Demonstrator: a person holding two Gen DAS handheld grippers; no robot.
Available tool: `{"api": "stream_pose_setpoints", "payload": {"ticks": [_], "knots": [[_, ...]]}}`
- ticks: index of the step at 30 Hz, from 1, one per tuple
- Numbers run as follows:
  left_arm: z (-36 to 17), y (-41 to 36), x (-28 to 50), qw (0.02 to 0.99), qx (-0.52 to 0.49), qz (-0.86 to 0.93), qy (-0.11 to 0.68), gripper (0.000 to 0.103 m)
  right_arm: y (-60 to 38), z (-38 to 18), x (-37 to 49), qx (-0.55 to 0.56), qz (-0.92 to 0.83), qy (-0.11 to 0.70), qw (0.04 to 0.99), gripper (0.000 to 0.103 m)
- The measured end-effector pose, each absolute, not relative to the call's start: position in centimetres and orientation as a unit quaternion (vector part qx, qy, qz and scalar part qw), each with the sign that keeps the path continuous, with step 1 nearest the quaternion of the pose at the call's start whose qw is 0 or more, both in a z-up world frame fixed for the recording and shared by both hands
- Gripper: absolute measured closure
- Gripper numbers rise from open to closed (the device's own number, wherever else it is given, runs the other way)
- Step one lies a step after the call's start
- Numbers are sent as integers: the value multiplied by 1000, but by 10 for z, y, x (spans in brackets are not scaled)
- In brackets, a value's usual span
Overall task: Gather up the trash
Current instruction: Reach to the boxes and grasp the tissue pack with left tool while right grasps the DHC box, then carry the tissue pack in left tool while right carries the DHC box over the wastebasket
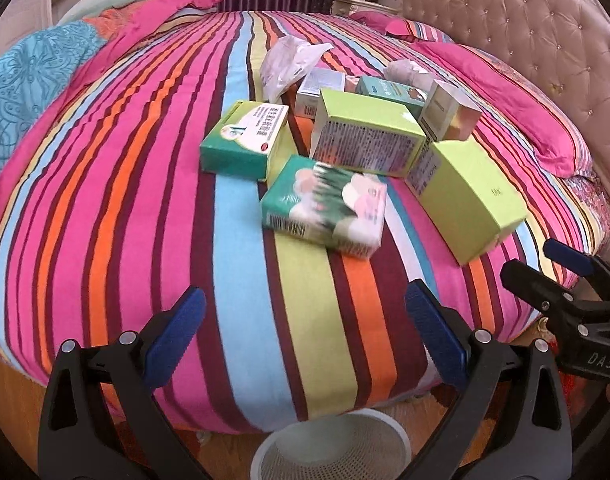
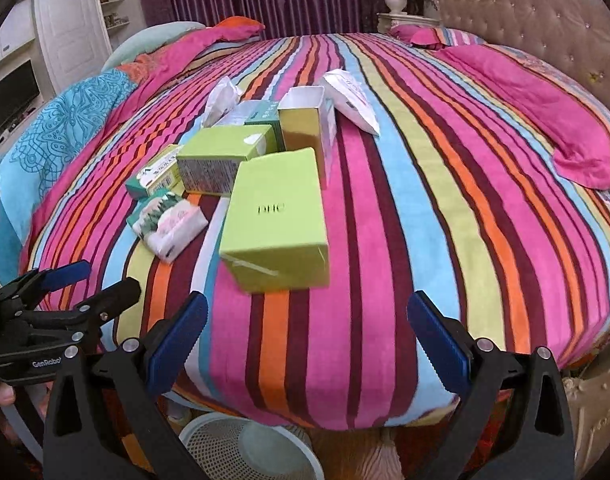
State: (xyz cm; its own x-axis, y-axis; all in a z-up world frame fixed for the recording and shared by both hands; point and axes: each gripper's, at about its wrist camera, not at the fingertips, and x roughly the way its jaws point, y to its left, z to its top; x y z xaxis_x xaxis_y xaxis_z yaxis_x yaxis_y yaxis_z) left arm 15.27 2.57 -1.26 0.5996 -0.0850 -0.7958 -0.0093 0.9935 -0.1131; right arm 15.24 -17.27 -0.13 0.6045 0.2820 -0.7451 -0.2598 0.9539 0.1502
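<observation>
**A:** What's nearest on my feeds?

**B:** Right under me, a white mesh wastebasket [image 1: 332, 446] stands on the floor at the foot of the bed [image 1: 241, 320]. I see mesh and a pale bottom inside it, and I can't make out anything lying in it.

**A:** And my tools?

**B:** The left tool [image 1: 305, 334] is released, fingers spread wide over the striped cover, holding nothing. The right tool [image 2: 307, 338] is released too, empty, above the bed edge. Each one shows at the side of the other's view.

**A:** Where's the trash?

**B:** All on the bed, in one cluster. Closest to my right tool is a lime-green box [image 2: 277, 220], closed. Closest to my left is a green and white pack [image 1: 325, 206], blurred in that view. Behind them lie a teal box with a white label [image 1: 243, 140] and a second lime-green box with printed text on its side [image 1: 367, 136].

**A:** Any open ones?

**B:** A gold box [image 2: 305, 128] stands upright with its top open; what shows of the inside is white. Beyond it lie a white pouch [image 2: 351, 100] and crumpled white packaging [image 1: 289, 60]. Pink pillows [image 2: 545, 120] lie against the tufted headboard [image 1: 525, 32].
</observation>
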Motion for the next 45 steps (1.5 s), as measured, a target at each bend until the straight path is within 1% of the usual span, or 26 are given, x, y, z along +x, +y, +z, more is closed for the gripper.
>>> {"api": "stream_pose_setpoints", "payload": {"ticks": [9,20,22,26,28,29,30,31,32,33,45], "knots": [[-12,23,186,892,-63,-36,447,6,-166,-7,170,0,177,422,889,8],[-27,17,219,883,-28,-31,467,6,-158,-17,193,-20,179,428,885,9],[-30,15,221,881,-18,-26,471,6,-157,-19,196,-22,182,431,883,23],[-32,11,220,883,2,-16,470,6,-154,-22,198,-34,181,427,885,25],[-33,11,220,882,2,-11,470,7,-152,-22,199,-39,183,425,886,33],[-33,10,219,883,3,-9,469,10,-152,-21,199,-40,184,424,886,39],[-33,9,219,884,5,-7,468,15,-152,-21,200,-37,187,424,885,45],[-32,9,217,885,6,-7,465,20,-153,-20,200,-34,188,425,885,48],[-31,8,216,887,7,-6,461,30,-154,-19,201,-30,189,427,884,48],[-29,8,214,889,8,-5,459,32,-155,-19,201,-26,191,428,883,48],[-12,22,196,892,-36,-9,451,33,-167,-2,180,19,195,427,883,48]]}}
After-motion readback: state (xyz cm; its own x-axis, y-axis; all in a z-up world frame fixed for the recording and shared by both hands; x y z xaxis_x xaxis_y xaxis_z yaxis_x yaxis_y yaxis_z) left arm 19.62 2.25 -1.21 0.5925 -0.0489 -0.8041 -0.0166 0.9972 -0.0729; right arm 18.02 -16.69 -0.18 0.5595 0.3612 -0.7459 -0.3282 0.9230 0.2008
